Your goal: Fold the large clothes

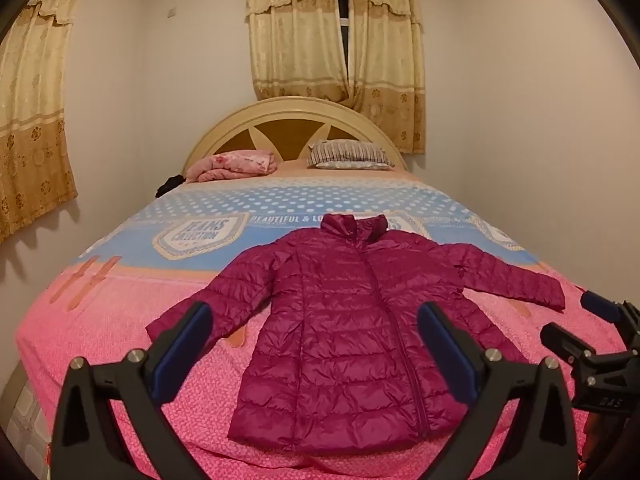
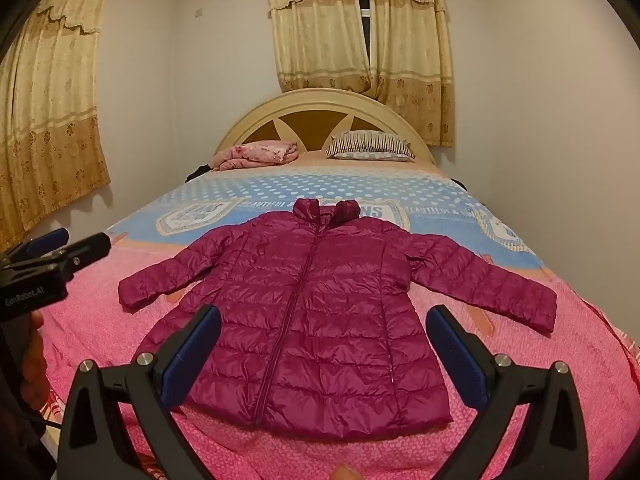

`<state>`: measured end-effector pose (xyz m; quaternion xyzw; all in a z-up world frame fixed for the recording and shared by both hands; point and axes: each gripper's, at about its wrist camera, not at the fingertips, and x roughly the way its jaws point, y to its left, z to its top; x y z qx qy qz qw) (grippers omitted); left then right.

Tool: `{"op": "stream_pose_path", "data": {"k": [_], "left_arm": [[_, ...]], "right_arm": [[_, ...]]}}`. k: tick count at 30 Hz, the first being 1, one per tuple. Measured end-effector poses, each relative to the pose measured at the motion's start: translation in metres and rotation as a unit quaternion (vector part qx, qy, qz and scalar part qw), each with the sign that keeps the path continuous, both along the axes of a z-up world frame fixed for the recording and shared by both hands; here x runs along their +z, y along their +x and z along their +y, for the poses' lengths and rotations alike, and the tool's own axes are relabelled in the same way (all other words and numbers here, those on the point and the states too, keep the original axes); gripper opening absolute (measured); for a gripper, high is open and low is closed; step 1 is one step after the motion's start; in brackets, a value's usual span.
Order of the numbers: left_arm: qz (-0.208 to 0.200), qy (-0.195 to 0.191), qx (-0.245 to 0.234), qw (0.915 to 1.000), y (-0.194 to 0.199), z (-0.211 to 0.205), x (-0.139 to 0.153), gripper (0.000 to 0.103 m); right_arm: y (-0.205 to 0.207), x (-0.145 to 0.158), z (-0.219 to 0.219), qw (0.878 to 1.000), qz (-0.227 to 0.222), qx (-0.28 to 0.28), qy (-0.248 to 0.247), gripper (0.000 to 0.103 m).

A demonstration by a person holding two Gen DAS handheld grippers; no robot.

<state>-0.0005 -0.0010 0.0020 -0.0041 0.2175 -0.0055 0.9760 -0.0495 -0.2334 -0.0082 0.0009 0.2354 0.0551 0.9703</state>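
The jacket [image 1: 352, 332] lies flat and face up on the bed [image 1: 120, 320], zipped, with its collar toward the headboard [image 1: 292, 120] and its hem toward the near edge, so its long axis runs straight away from both tools. Each sleeve is spread out to the side, angled slightly toward the hem. The left gripper [image 1: 316, 356] hovers above the near edge with its jaws spread as wide as they go and nothing between them; in its own view the hem sits just ahead and below, and the left sleeve cuff [image 1: 160, 326] lies just beyond its left finger. The right gripper [image 2: 324, 356] hangs likewise, jaws fully apart and empty, with the right sleeve [image 2: 500, 284] stretching off past its right finger. Neither tool touches the fabric. The two grippers stand side by side at the foot end, so each is nearer to the sleeve on its own side. My judgement is that the first fold turns on that pairing: each sleeve has to be brought inward across the body, at right angles to the zip line.
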Motion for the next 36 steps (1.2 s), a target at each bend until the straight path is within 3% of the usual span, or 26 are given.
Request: {"op": "stream_pose_path", "data": {"k": [9,36], "left_arm": [[-0.009,0.016,-0.011,0.9998,-0.004,-0.006,0.003,0.103],[-0.004,0.016,-0.005,0.9999,-0.001,0.000,0.000,0.103]], "right_arm": [[0.005,-0.006,-0.003,1.000,0.005,-0.008,0.003,0.102],[0.011,-0.015,-0.002,1.000,0.018,-0.009,0.005,0.102]]}}
